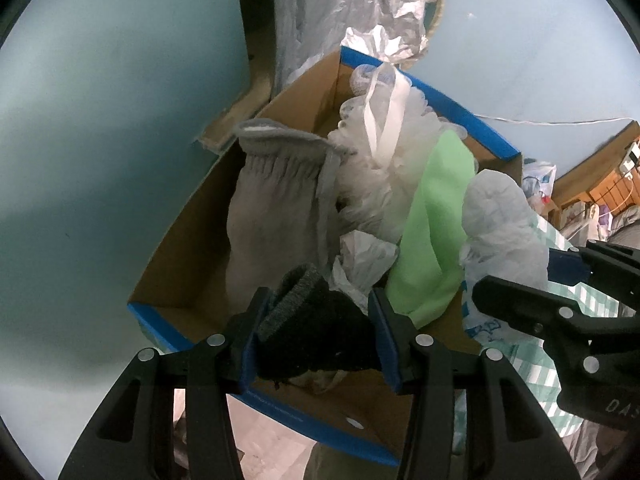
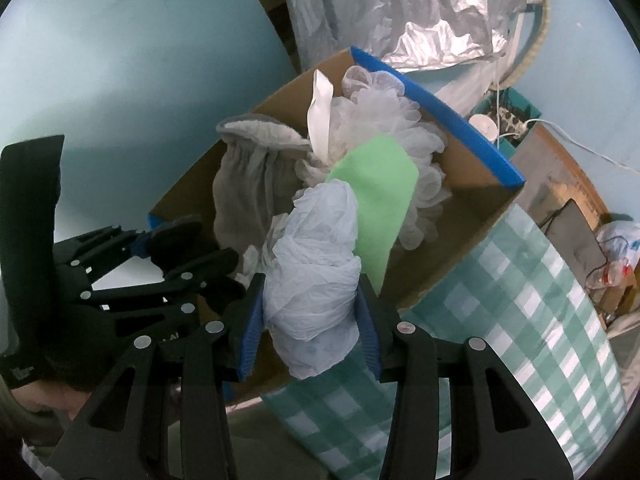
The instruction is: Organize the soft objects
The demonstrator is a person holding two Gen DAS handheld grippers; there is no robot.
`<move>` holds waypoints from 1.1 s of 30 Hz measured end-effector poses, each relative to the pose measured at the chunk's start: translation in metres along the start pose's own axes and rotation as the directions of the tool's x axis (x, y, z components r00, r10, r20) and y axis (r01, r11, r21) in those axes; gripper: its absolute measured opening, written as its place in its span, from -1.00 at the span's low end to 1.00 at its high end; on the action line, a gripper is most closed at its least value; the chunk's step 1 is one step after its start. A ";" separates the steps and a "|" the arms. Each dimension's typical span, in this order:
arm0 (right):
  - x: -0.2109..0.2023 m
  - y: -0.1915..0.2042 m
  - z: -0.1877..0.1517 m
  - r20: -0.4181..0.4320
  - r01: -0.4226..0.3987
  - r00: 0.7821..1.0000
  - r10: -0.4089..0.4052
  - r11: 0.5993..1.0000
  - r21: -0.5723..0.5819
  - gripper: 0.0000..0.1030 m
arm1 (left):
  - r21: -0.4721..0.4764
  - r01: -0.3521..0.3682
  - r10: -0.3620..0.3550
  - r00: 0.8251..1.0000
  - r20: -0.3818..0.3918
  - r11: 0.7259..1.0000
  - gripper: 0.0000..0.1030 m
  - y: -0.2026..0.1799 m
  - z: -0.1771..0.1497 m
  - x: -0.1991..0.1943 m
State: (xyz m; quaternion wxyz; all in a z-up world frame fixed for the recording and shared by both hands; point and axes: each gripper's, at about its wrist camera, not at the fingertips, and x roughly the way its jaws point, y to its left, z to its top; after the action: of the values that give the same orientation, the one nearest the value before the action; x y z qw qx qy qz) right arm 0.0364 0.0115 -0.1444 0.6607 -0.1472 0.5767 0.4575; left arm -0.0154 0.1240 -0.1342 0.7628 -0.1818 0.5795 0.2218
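An open cardboard box with blue rims (image 1: 460,114) (image 2: 440,114) holds a grey mitten (image 1: 276,200) (image 2: 252,184), a white mesh pouf (image 1: 384,152) (image 2: 396,120), a light green cloth (image 1: 436,232) (image 2: 380,200) and crumpled white plastic (image 1: 362,260). My left gripper (image 1: 319,304) hangs over the box's near end, shut on a black knit cloth (image 1: 320,332). To its right my right gripper (image 2: 312,286) is shut on a crumpled white plastic bag (image 2: 316,280) (image 1: 500,224), above the box's near right side.
A green-and-white checked cloth (image 2: 520,300) lies beside the box on the right. Silver foil sheeting (image 2: 420,12) hangs behind the box. A pale blue surface (image 1: 100,140) spreads to the left. Clutter and cables (image 2: 612,256) sit at the far right.
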 end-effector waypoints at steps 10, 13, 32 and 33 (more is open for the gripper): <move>0.002 0.002 0.004 -0.001 0.019 1.000 -0.019 1.000 0.015 0.02 | 0.005 -0.031 0.031 0.999 0.018 0.999 0.40 0.008 0.001 -0.004; -0.004 0.001 0.004 0.014 0.025 1.000 -0.026 0.999 0.028 0.08 | 0.007 -0.031 0.031 0.999 0.021 0.999 0.42 0.011 0.001 -0.007; -0.084 -0.005 0.004 0.144 0.091 0.984 -0.109 0.987 0.129 0.24 | 0.040 0.013 -0.018 0.993 0.113 0.999 0.57 -0.005 0.014 -0.077; -0.090 -0.005 0.004 0.152 0.098 0.981 -0.119 0.986 0.136 0.24 | 0.045 0.013 -0.018 0.992 0.121 0.999 0.58 -0.006 0.015 -0.081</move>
State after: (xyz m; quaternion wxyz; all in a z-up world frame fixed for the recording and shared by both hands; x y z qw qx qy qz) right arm 0.0505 -0.0272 -0.0644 0.7368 -0.0987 0.5412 0.3930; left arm -0.0188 0.1164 -0.0521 0.8023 -0.1556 0.5353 0.2136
